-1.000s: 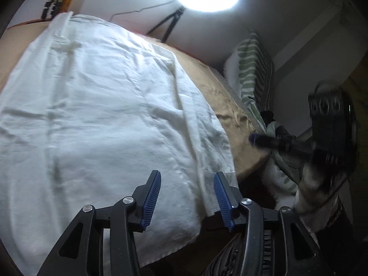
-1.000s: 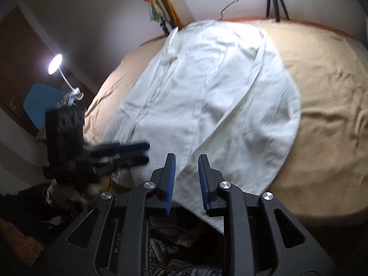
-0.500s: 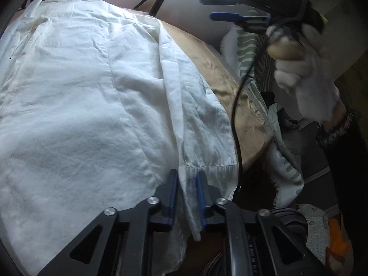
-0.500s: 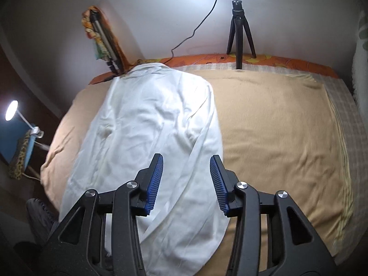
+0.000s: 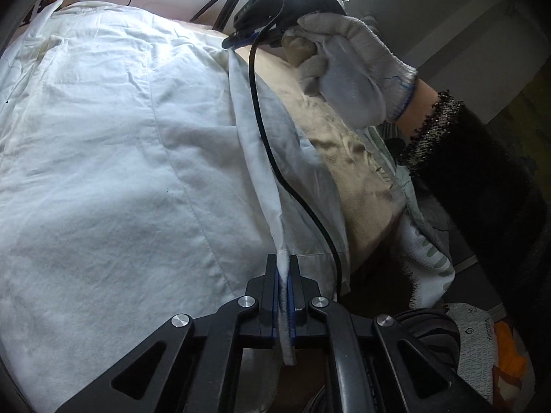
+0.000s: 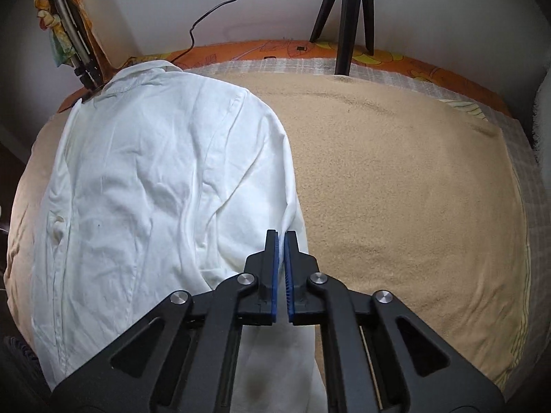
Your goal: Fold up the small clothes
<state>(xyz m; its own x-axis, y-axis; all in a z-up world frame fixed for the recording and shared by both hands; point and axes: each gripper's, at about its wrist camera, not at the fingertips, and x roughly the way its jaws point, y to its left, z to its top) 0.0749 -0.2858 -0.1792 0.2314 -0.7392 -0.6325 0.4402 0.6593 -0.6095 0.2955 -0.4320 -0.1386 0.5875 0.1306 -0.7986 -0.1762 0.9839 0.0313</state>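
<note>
White shirt (image 5: 103, 158), a thin, creased woven cotton, lies spread on the bed's tan terry blanket (image 6: 396, 179). Left gripper (image 5: 283, 277) is clamped on its hem corner, jaws just closed with cloth between them; right gripper (image 6: 281, 251), in a knit-gloved hand (image 5: 347, 69), has likewise just closed and pinches the same side edge farther up. Judged step: securing one long side for the first lengthwise fold. Next, both should lift together and carry that taut edge across the body.

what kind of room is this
Most likely a bedroom set up for filming: a white shirt lies on a bed with a tan blanket, and a tripod stands by the wall.
</note>
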